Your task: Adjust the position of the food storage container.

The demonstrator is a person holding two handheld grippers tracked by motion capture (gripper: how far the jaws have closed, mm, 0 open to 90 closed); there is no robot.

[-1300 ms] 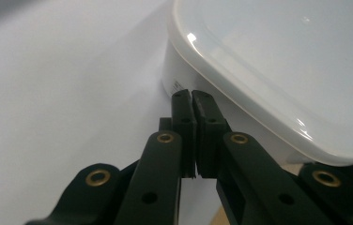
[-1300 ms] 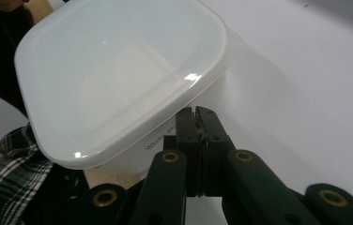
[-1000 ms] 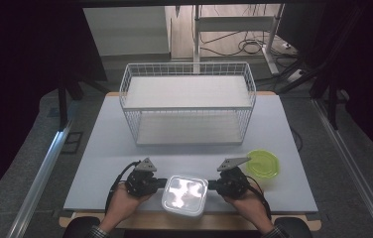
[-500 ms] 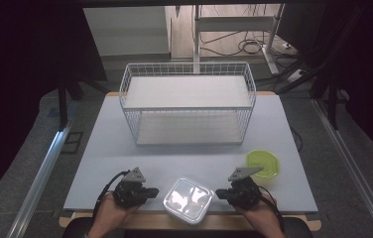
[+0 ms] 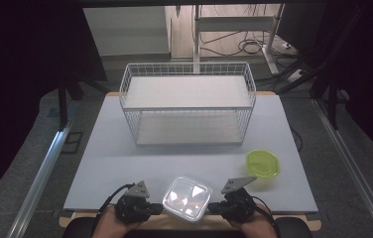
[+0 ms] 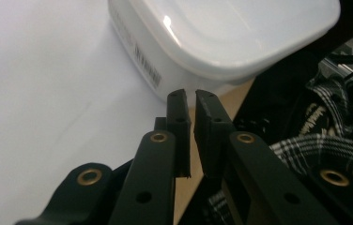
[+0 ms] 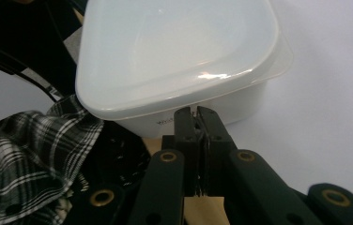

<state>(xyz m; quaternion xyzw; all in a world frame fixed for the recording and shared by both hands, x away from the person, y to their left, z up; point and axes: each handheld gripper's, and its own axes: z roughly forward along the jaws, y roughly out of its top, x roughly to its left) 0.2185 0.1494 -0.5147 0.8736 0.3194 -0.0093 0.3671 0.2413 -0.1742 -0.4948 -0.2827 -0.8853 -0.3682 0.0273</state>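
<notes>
- Both claws, left (image 5: pixel 155 208) and right (image 5: pixel 215 207), clenched with nothing between them, flank the lidded box (image 5: pixel 186 197) at the desk's (image 5: pixel 105 163) near edge.
- Uneven pushing could tip the box off that edge.

White wire basket (image 5: pixel 187 106) mid-table; green lidded bowl (image 5: pixel 263 164) right.

Container (image 5: pixel 187 197) btwn both tongs, prob. touching.

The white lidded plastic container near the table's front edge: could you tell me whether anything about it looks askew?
Yes. The white lidded plastic container sits turned cornerwise to the pale grey table, at its front edge, one corner seemingly past it. The left claw and right claw flank it, both shut.
</notes>
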